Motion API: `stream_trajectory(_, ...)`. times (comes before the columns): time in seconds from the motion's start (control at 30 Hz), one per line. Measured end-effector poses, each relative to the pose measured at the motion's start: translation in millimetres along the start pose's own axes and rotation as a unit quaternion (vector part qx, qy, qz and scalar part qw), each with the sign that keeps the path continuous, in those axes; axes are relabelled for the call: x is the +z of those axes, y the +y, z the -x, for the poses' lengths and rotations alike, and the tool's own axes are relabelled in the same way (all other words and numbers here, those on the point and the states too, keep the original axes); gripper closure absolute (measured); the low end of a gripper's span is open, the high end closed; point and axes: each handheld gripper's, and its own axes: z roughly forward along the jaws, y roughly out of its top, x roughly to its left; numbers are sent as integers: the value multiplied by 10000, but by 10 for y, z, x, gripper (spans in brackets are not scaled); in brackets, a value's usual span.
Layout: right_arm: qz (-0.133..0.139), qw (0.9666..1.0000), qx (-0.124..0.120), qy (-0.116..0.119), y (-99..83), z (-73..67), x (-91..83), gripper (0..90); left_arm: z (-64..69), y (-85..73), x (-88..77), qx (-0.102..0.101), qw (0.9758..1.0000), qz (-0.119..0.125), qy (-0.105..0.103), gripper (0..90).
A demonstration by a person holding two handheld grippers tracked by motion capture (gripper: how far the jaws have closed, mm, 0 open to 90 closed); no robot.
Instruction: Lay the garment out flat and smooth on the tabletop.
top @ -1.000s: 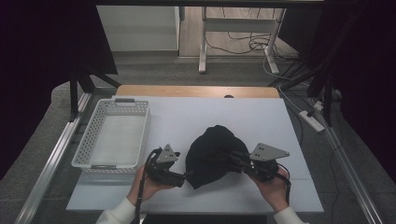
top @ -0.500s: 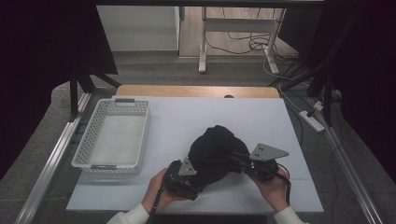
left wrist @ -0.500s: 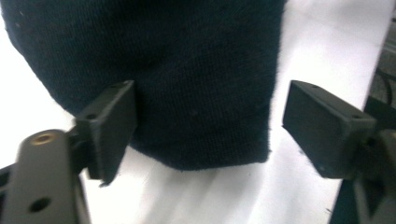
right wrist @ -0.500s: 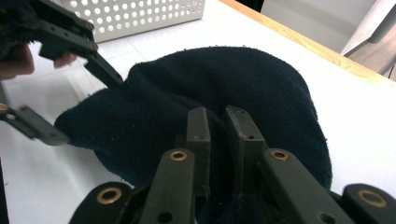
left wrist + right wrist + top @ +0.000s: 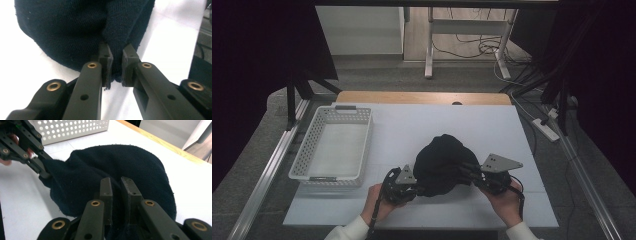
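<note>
Since a second ago the left gripper (image 5: 421, 189) has slid in under the black knit beanie (image 5: 443, 162) and its jaws have just been closing — now pinching the hem. Opposite, the right gripper (image 5: 466, 170) clamps the other edge. Beanie lies mid-table (image 5: 412, 125); white perforated basket (image 5: 332, 145) sits well left — unobstructing.

I see the hat (image 5: 443, 162) on the counter (image 5: 427, 125), between my two grippers; the basket (image 5: 332, 150) sits to its left.
</note>
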Motion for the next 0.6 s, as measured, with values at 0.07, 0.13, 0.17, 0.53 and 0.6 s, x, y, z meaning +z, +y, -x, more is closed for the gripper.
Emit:
stream_trajectory(0.07, 46, 10000, -12, 3, 10, -3, -19, 795, -12, 14, -75, 6, 9999, 112, -14, 807)
stream_trajectory(0.13, 113, 9999, -14, -2, 26, -4, -43, 796, -37, 34, -156, -40, 9997, 239, -18, 811)
stream_trajectory(0.17, 153, 9999, 21, 9, 38, -7, -55, 795, -51, 43, -194, -75, 9995, 299, -19, 813)
stream_trajectory(0.53, 414, 9991, -122, 42, 218, -69, -148, 796, -194, 138, -560, -201, 9964, 814, 159, 820)
stream_trajectory(0.6, 475, 9988, -152, 5, 264, -67, -155, 796, -209, 180, -615, -165, 9957, 882, 215, 820)
